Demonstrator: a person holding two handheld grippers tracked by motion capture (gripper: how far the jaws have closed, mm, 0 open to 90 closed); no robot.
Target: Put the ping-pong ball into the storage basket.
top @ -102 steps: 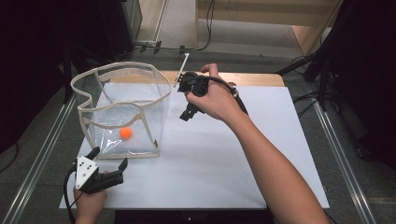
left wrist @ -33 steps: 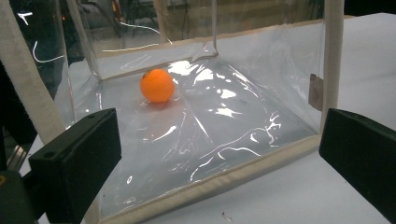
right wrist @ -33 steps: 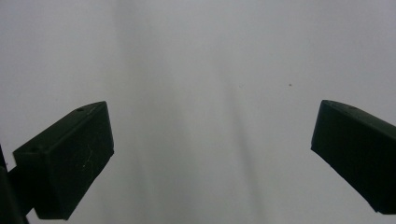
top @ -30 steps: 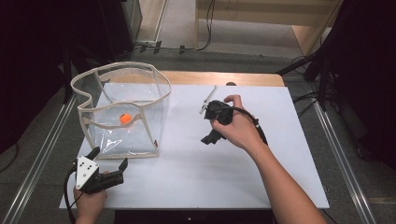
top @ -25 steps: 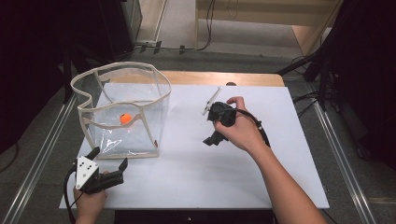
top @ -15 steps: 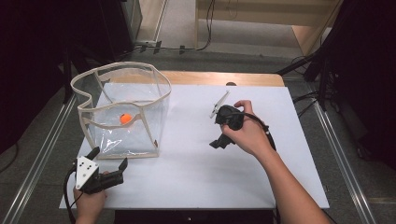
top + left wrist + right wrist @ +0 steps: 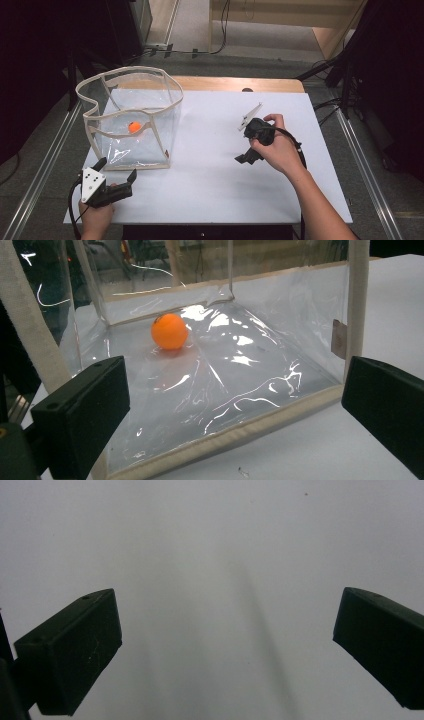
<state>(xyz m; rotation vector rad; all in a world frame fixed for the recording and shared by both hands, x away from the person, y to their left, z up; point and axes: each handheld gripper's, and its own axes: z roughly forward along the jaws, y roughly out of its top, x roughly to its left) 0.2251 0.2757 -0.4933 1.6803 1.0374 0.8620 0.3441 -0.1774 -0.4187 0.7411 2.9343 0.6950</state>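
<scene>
The white rectangular surface (image 7: 210, 195) carried a clear plastic bag with cream fabric trim (image 7: 131, 120) at its left, standing open-topped; inside the bag, on its floor toward the back, lay a small orange ball (image 7: 170, 331); the left tool (image 7: 116, 181) rested just before the bag, jaws spread wide, empty; the right tool (image 7: 248, 145) hung over bare surface, well apart from the bag, jaws likewise wide and empty.

Left gripper (image 7: 235, 405) fingers (image 7: 80, 410) seem cut off below.
</scene>
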